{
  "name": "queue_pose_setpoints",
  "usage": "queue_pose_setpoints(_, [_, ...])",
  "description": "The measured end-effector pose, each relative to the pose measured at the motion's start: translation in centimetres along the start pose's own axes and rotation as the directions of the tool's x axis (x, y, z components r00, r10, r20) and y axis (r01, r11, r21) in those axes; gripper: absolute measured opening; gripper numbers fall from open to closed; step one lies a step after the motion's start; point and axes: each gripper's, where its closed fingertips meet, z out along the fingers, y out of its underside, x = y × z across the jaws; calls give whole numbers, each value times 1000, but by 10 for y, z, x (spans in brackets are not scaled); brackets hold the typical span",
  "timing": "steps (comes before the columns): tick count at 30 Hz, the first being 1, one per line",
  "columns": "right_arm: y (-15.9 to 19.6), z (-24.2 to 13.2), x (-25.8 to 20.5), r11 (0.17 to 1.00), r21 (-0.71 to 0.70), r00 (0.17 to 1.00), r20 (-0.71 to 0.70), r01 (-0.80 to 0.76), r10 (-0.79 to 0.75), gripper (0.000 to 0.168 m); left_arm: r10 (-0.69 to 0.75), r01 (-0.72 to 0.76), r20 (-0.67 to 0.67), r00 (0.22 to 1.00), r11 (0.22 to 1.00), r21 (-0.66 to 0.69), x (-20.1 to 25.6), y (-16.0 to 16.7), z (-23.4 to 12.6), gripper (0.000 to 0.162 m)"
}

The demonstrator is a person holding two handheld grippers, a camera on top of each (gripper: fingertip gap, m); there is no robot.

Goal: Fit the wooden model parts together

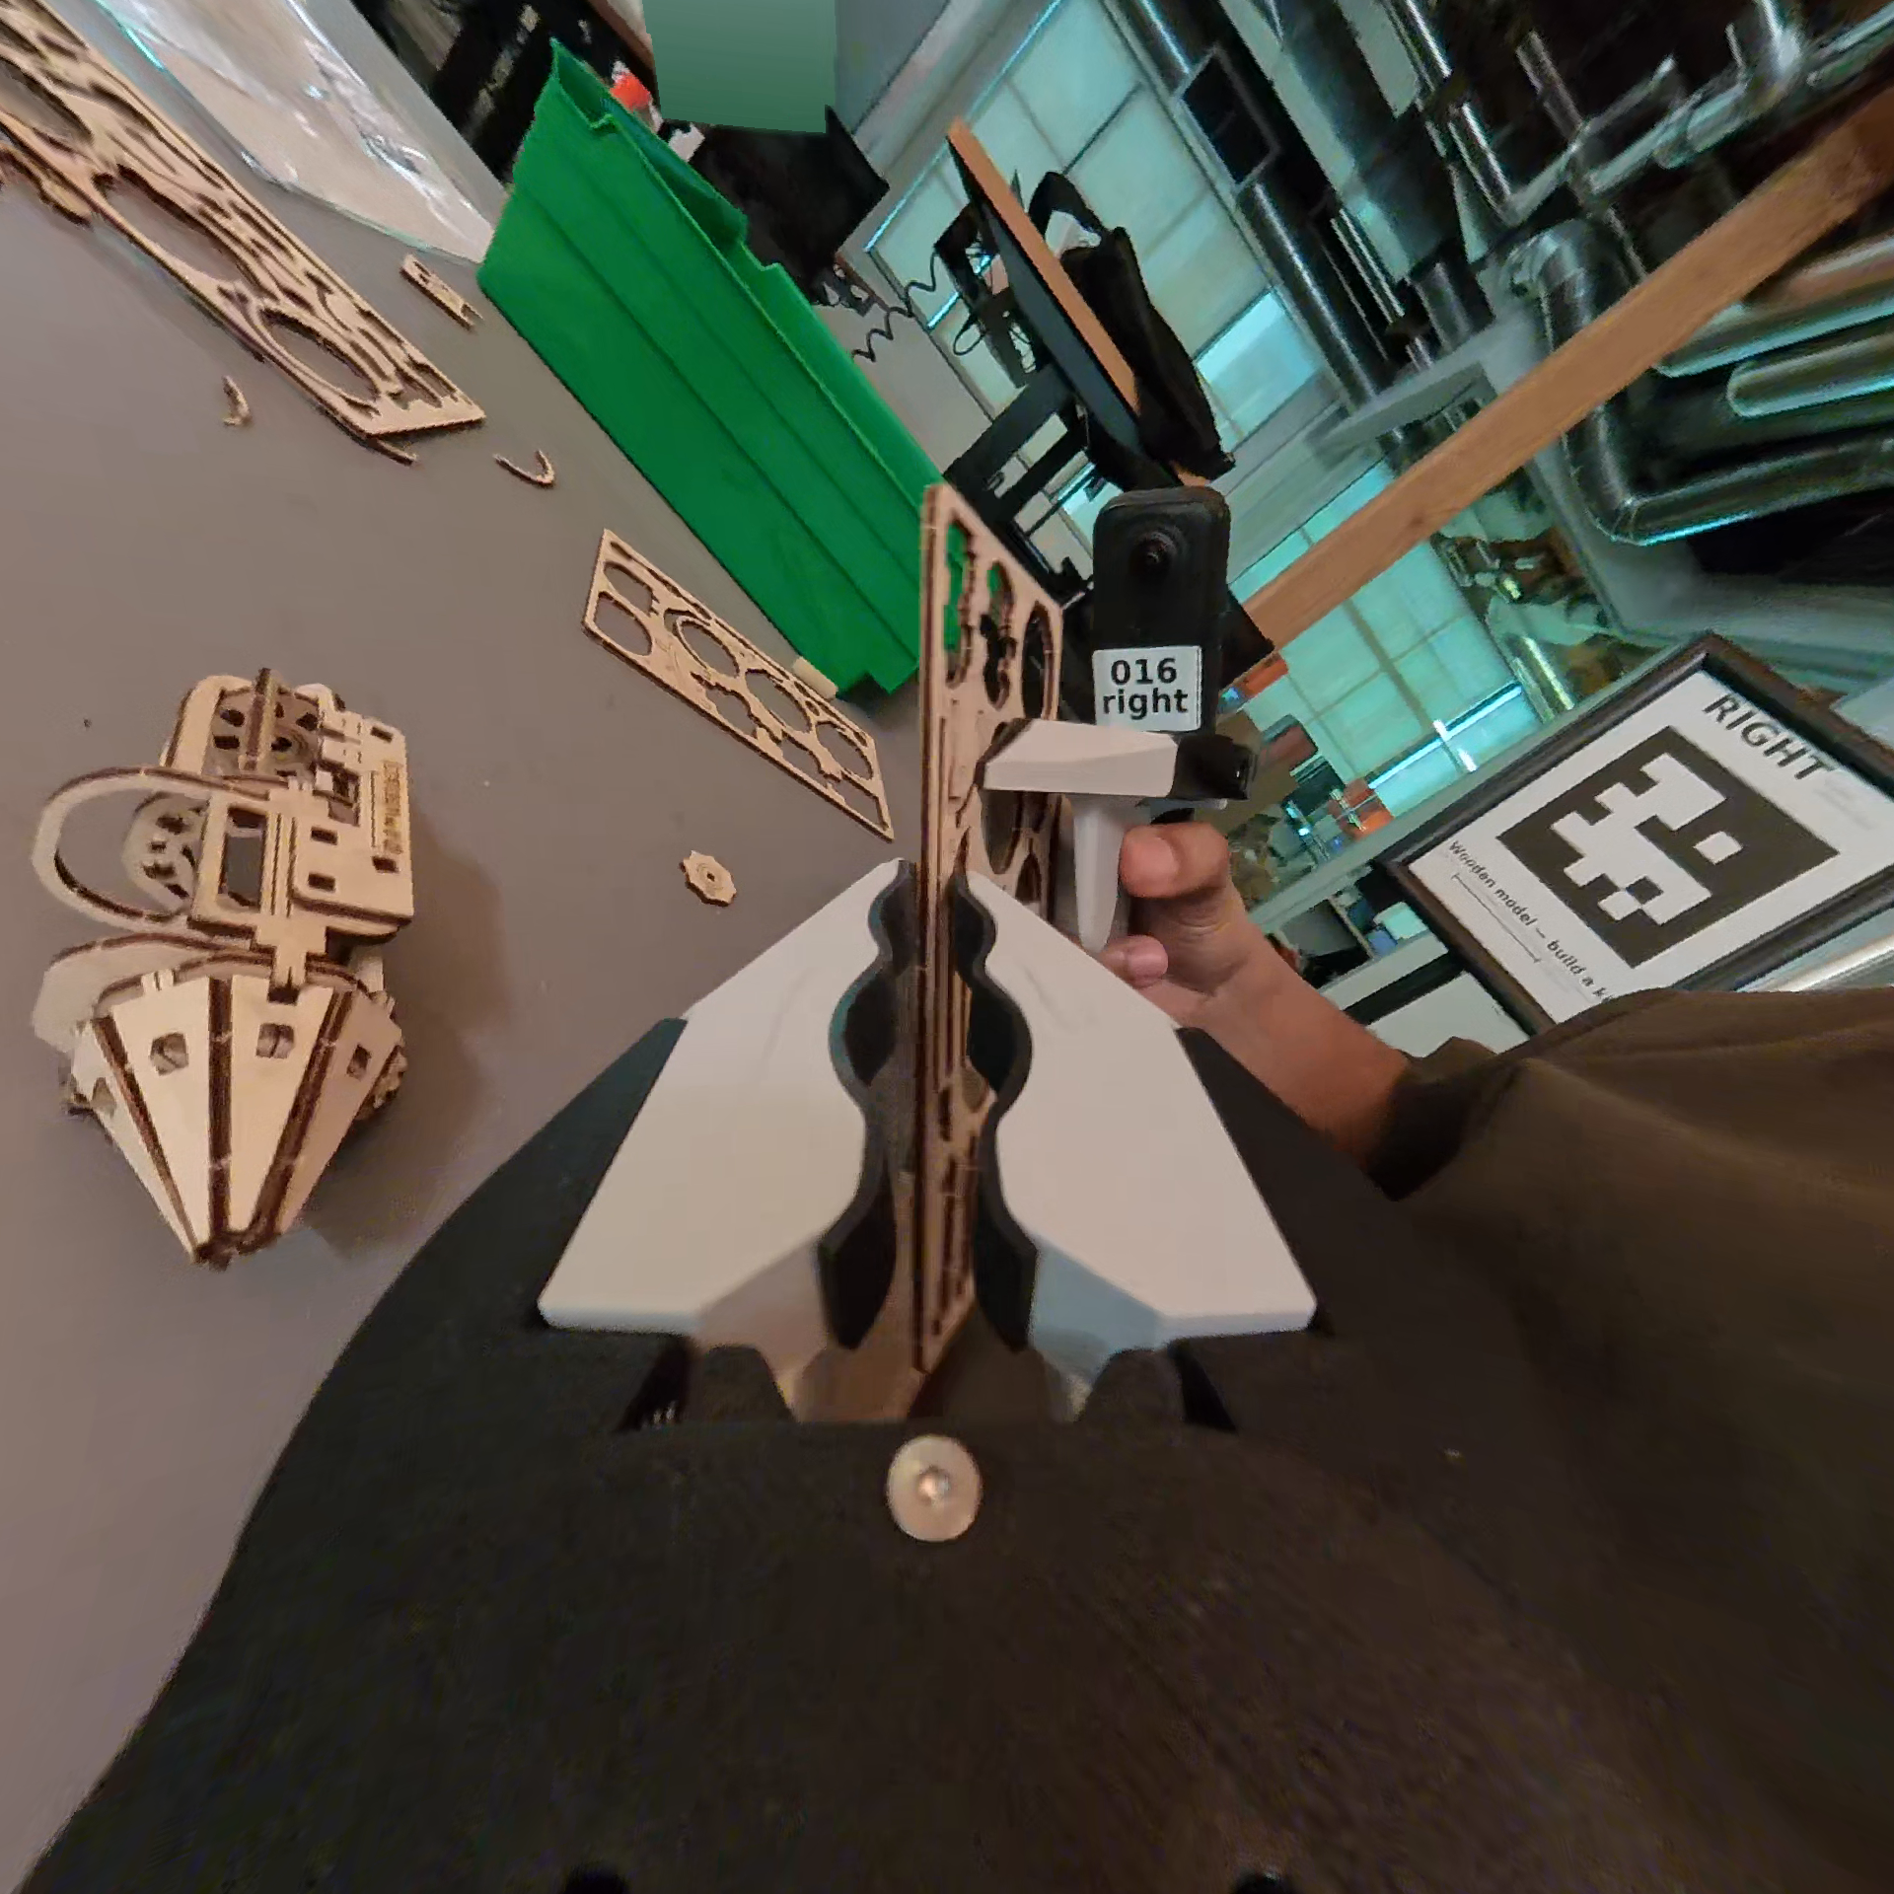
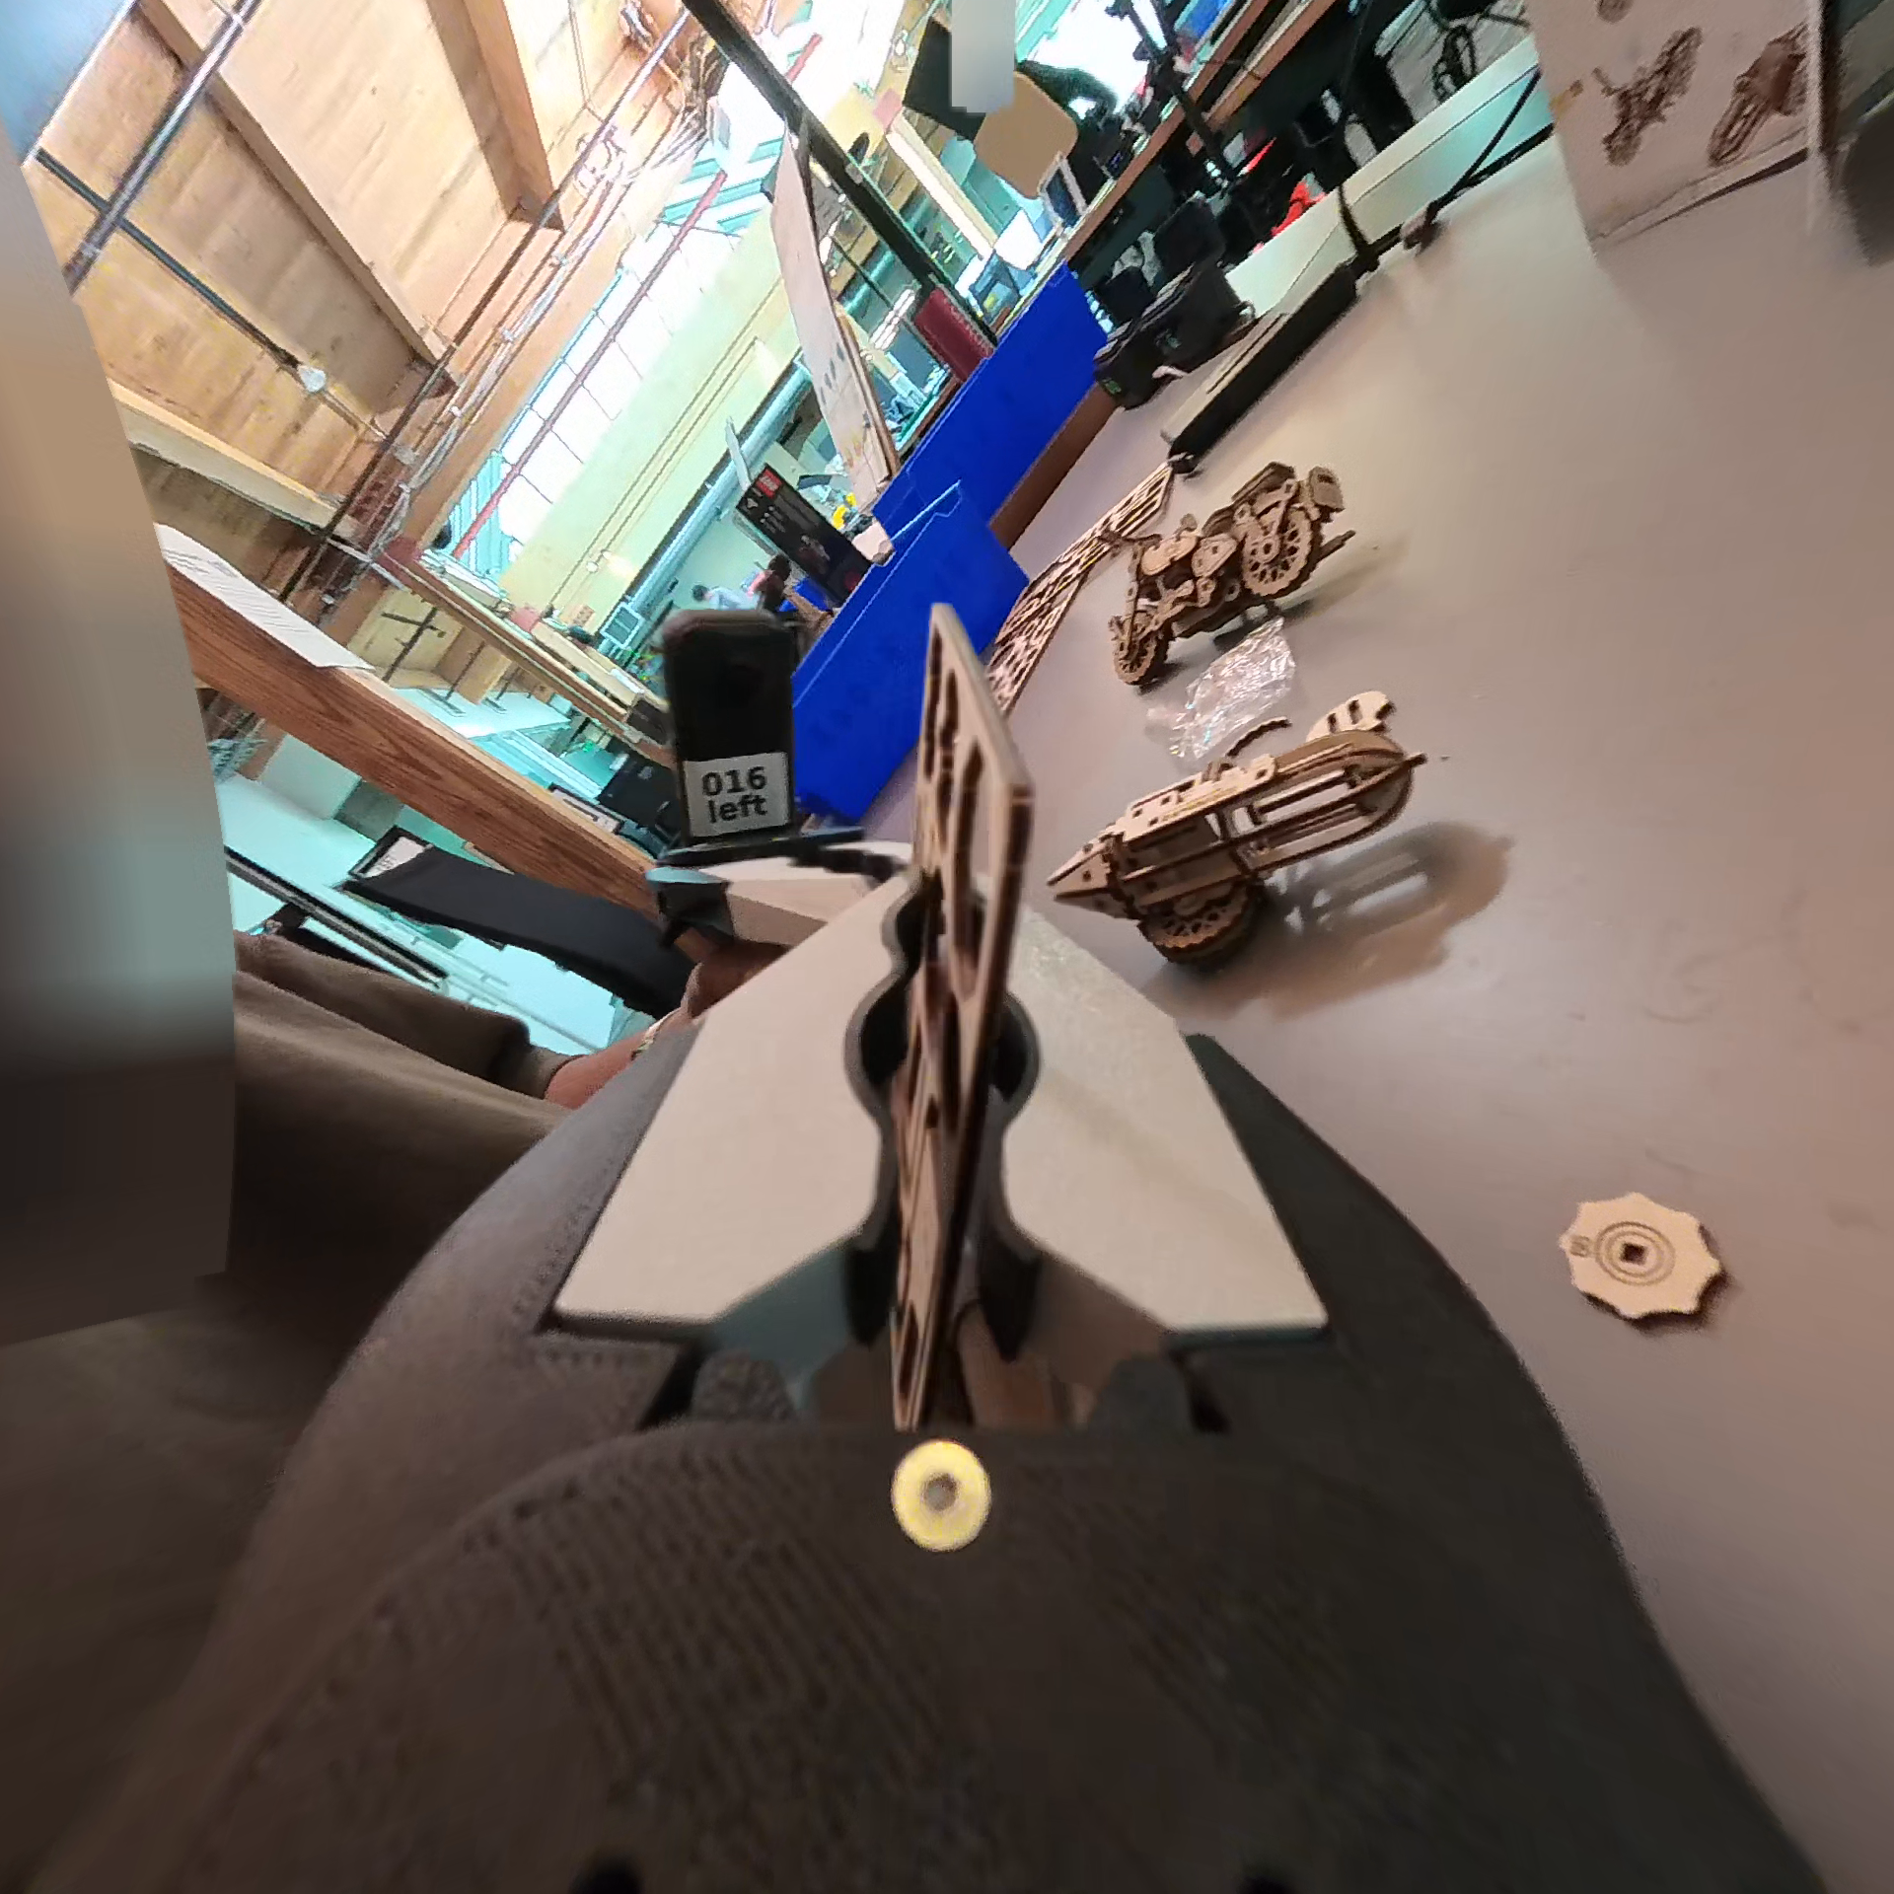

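My left gripper (image 1: 931,894) is shut on a thin laser-cut wooden sheet (image 1: 948,666), held edge-on and upright above the grey table (image 1: 461,635). My right gripper (image 2: 948,912) is shut on the same sheet (image 2: 969,779) from the other side; it shows in the left wrist view (image 1: 1025,764) at the sheet's far part, held by a hand. The left gripper's body shows in the right wrist view (image 2: 779,892). A half-built wooden model (image 1: 225,974) lies on the table to the left, also in the right wrist view (image 2: 1230,840).
A small wooden gear disc (image 1: 708,876) (image 2: 1643,1269) lies loose on the table. Punched-out sheets (image 1: 733,676) (image 1: 256,277) lie beside a green bin (image 1: 697,369). A finished wooden motorcycle (image 2: 1220,574), a plastic bag (image 2: 1225,687) and a blue bin (image 2: 922,615) stand farther off. A framed marker sign (image 1: 1660,830) stands right. Only a small space, under 4 cm, lies between the two pairs of fingers. The small wooden gear disc (image 2: 1643,1269) is about 12 cm from my right fingertips.
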Motion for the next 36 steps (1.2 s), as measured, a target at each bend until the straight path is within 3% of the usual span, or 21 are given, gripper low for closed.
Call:
queue_pose_setpoints(7, [0, 1, 6, 999, 37, 999, -15, -30, 30, 22, 147, -149, 44, 988, 988, 41, 8, -7, -2, 2])
queue_pose_setpoints(12, [-4, 1, 1, 994, 60, 995, 46, -93, 91, 19, 306, -311, 94, 948, 949, 53, 15, -10, -2, 3])
queue_pose_setpoints(20, [-13, -1, -1, 996, 88, 1000, -12, 4, -3, 26, 343, -353, 132, 930, 934, 61, 20, -13, -2, 4])
queue_pose_setpoints(31, [-15, -3, 9, 994, 86, 998, -11, -60, 61, 45, 44, -50, 47, 998, 988, 145, 7, -22, -9, 2])
queue_pose_setpoints(36, [-24, -8, 16, 990, 130, 992, -124, 47, -31, 52, 47, -56, 75, 996, 991, 121, 1, -18, -7, 2])
